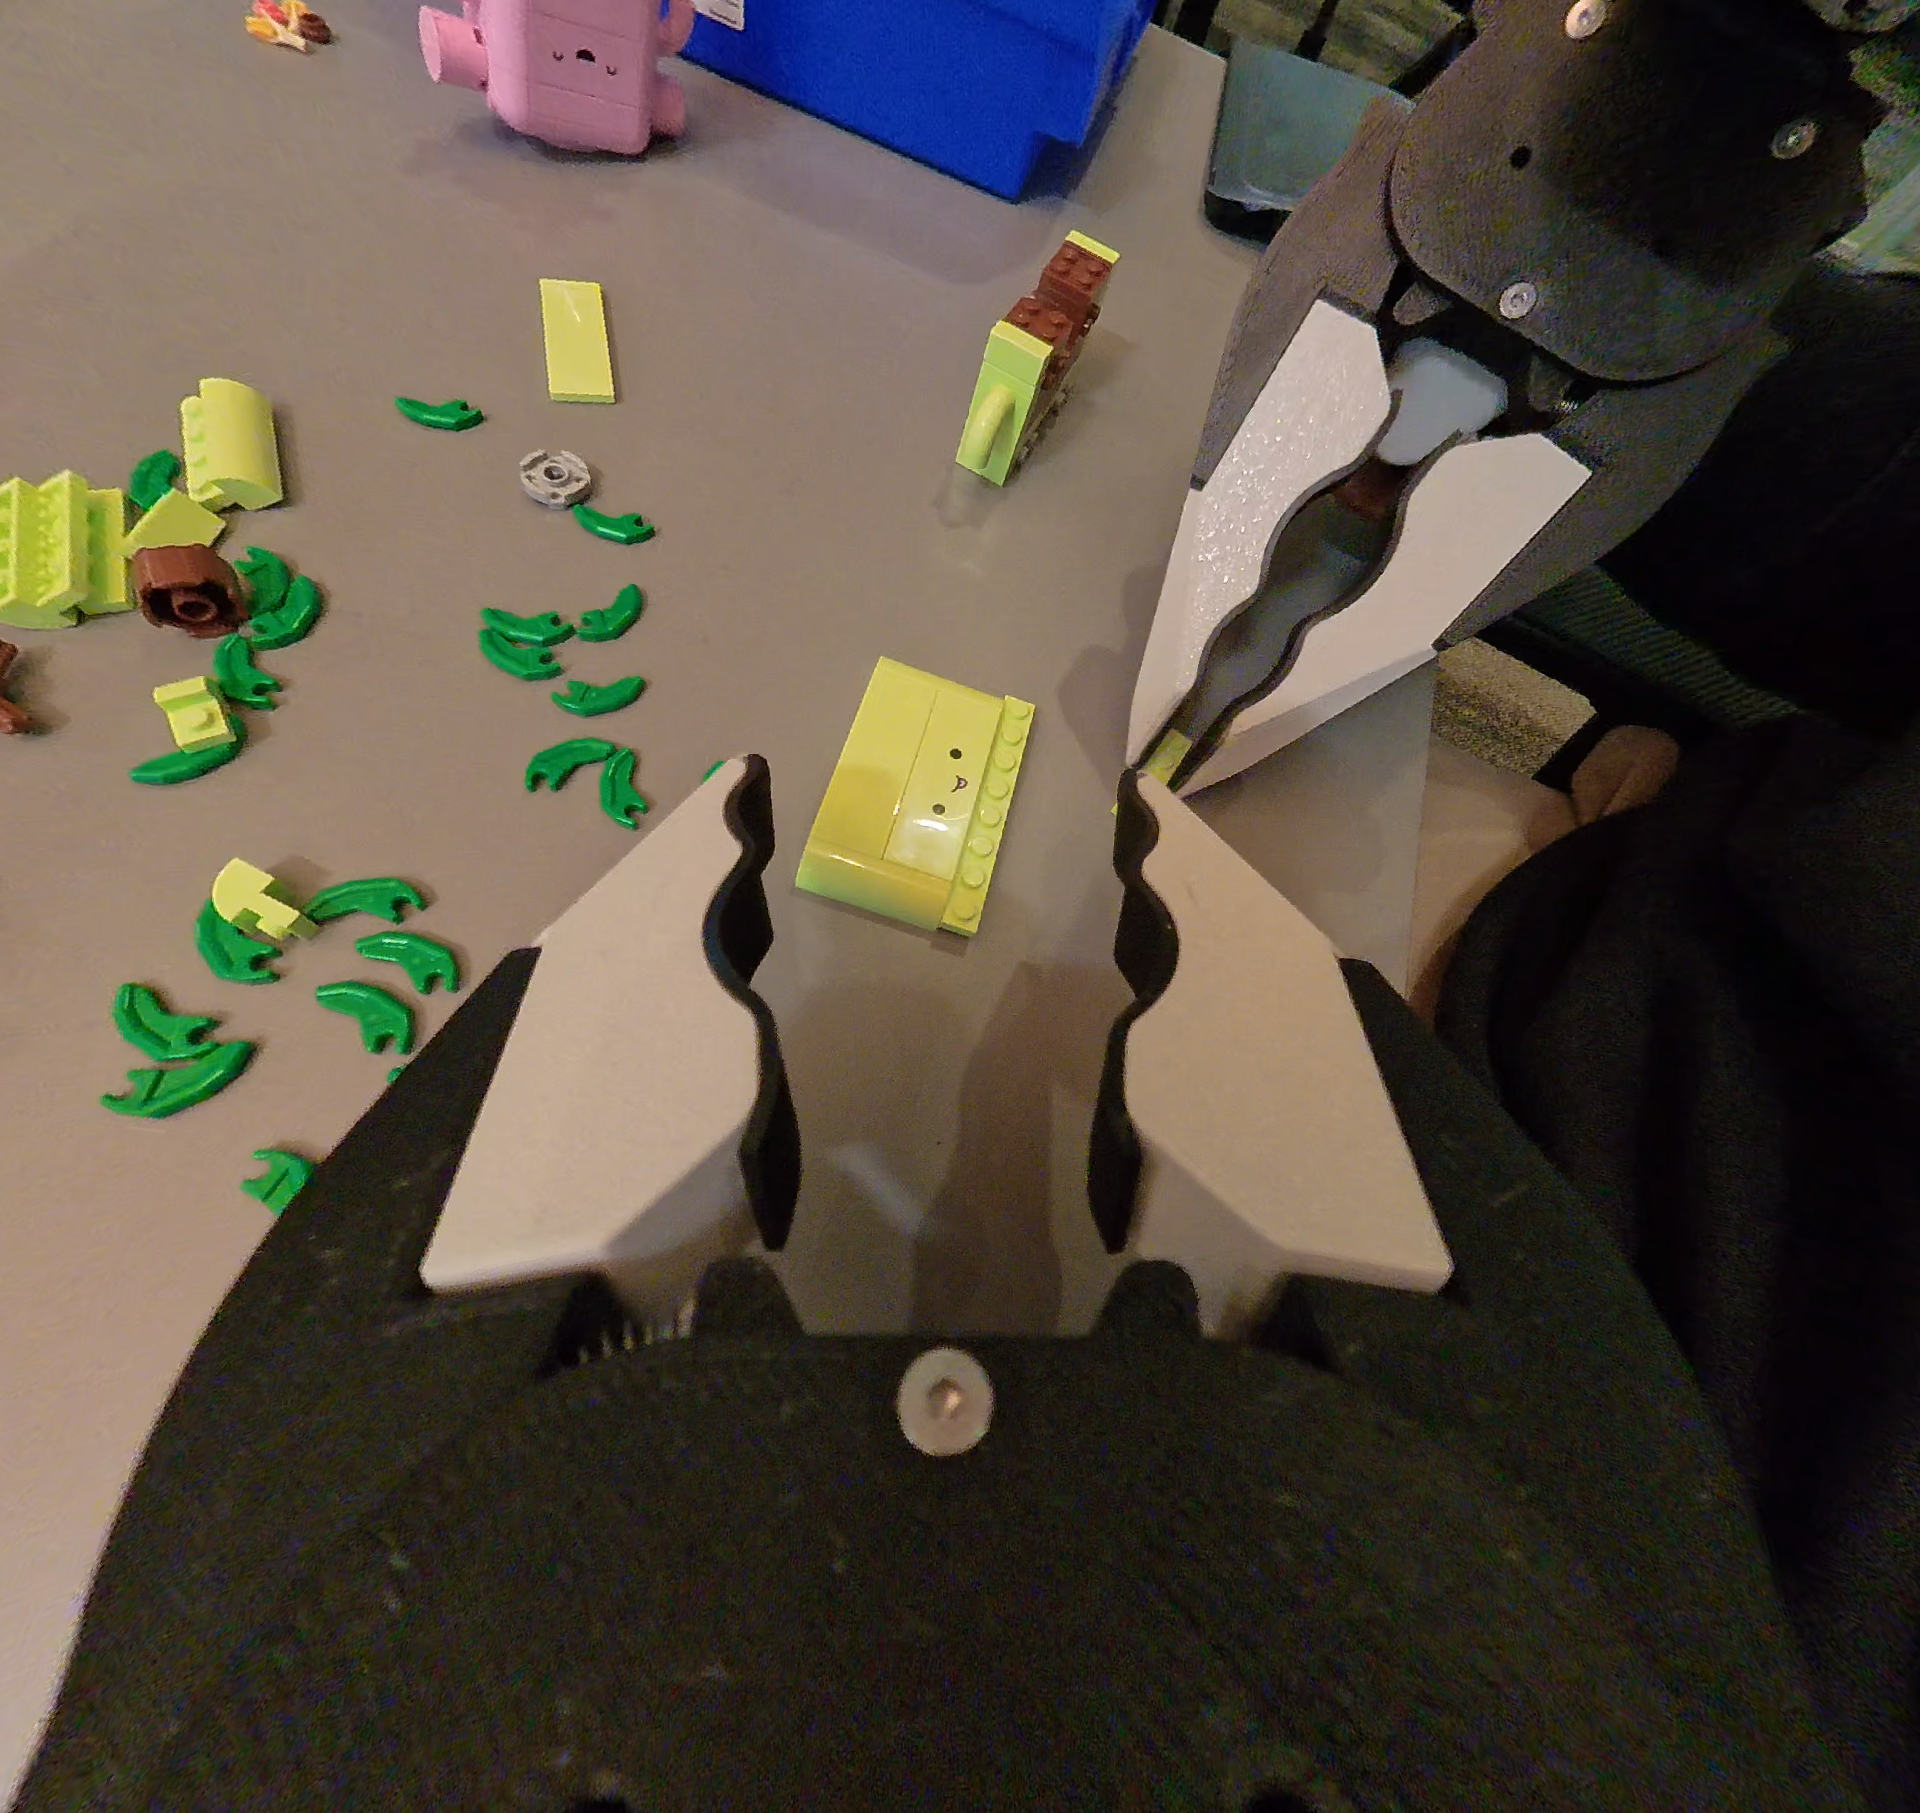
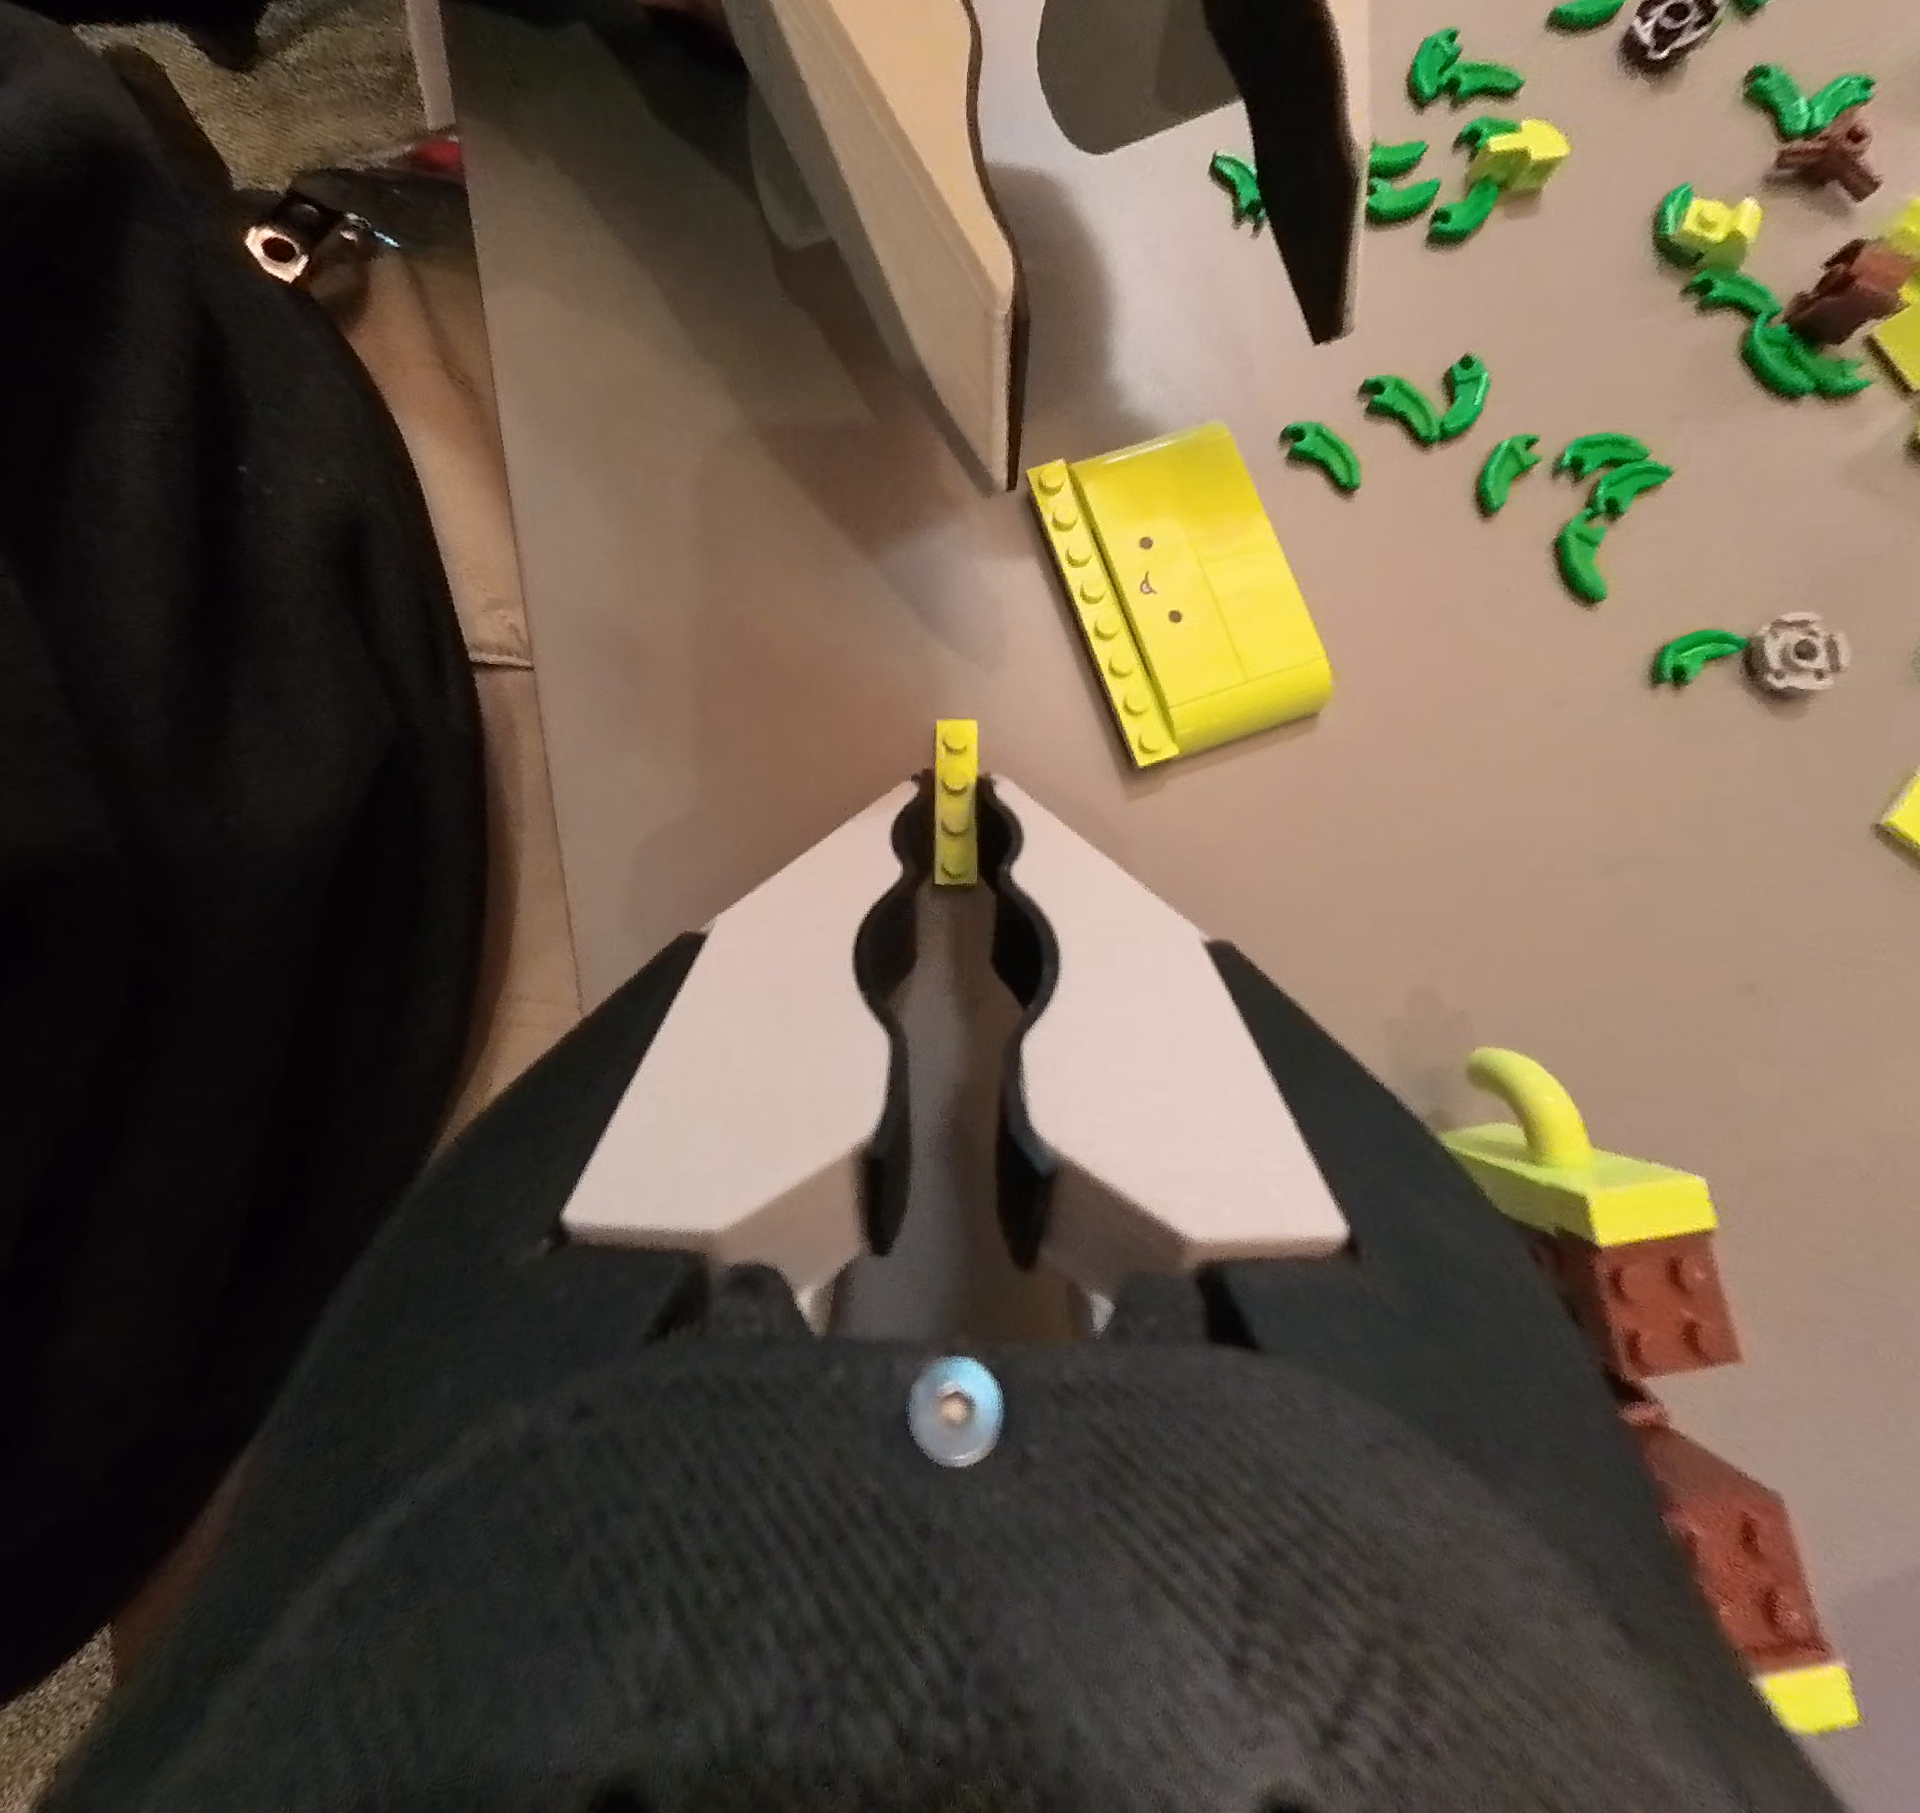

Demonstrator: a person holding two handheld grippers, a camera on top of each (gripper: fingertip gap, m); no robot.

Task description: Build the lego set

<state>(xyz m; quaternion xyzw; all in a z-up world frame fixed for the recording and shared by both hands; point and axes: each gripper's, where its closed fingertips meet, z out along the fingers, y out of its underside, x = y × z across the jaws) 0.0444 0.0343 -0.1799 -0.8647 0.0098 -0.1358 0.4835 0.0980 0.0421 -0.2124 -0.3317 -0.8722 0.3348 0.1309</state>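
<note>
Progress looks early: your right gripper [image 2: 956,787] pinches a lime stud strip [image 2: 956,799], while your left gripper [image 1: 940,776] gapes wide and empty above the lime face panel [image 1: 920,795]. Green leaves [image 1: 566,641] lie scattered loose at frame left, and the brown-and-lime subassembly [image 1: 1029,361] stands apart, unjoined.

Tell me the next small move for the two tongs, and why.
Probably close the left tongs on the lime face panel to steady it. They hang open just in front of it, while the right tongs already pinch a narrow lime plate near the panel's studded edge, seemingly ready to press on.
</note>
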